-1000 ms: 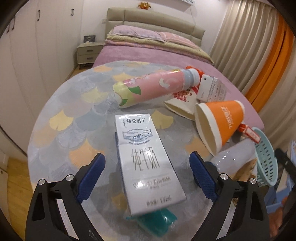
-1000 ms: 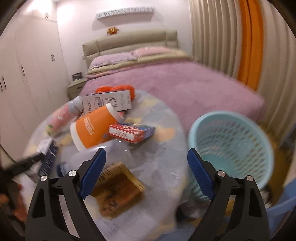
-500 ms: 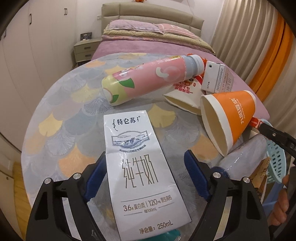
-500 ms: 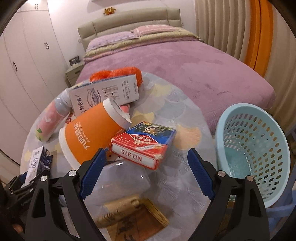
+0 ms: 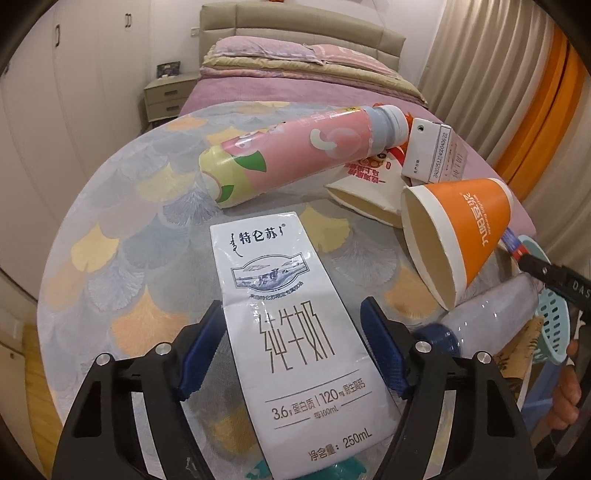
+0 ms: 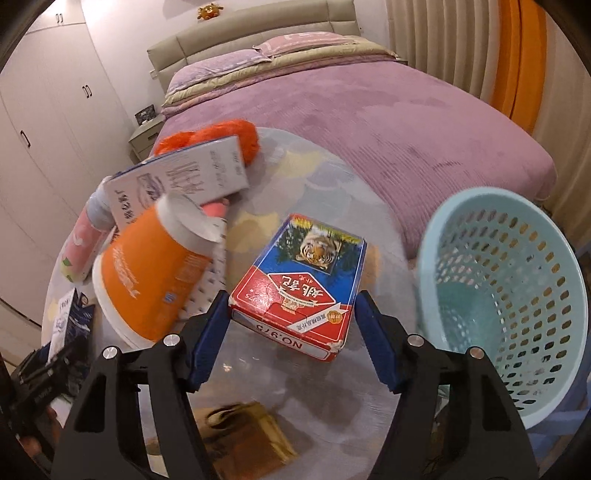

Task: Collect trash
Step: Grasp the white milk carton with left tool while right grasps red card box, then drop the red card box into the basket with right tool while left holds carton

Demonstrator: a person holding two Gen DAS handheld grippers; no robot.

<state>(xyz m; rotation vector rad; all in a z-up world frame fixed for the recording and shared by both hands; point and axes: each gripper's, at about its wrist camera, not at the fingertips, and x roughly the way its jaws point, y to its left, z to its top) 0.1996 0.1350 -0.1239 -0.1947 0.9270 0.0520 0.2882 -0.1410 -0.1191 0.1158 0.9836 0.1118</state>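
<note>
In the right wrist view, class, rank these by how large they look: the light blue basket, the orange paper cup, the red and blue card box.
1. light blue basket, clearly largest.
2. orange paper cup and card box look about alike; nearness to the camera makes ranking them unsure.

Behind your round table [image 5: 122,206], with its fan-pattern cloth in grey, yellow and orange, stands a bed [image 6: 388,122] under a purple cover. 2 pillows [image 5: 258,50] lie on folded blankets against the beige padded headboard [image 5: 295,18]. A small orange toy [image 6: 208,12] sits on top of the headboard. To the bed's left you have a nightstand [image 5: 164,94] with 2 drawers and a small dark frame [image 5: 168,69] on it. White wardrobes [image 6: 44,122] with dark handles line the left wall. On the right hang beige curtains [image 5: 476,70] beside an orange one [image 5: 543,107]. Wood floor [image 5: 35,373] shows at lower left.
</note>
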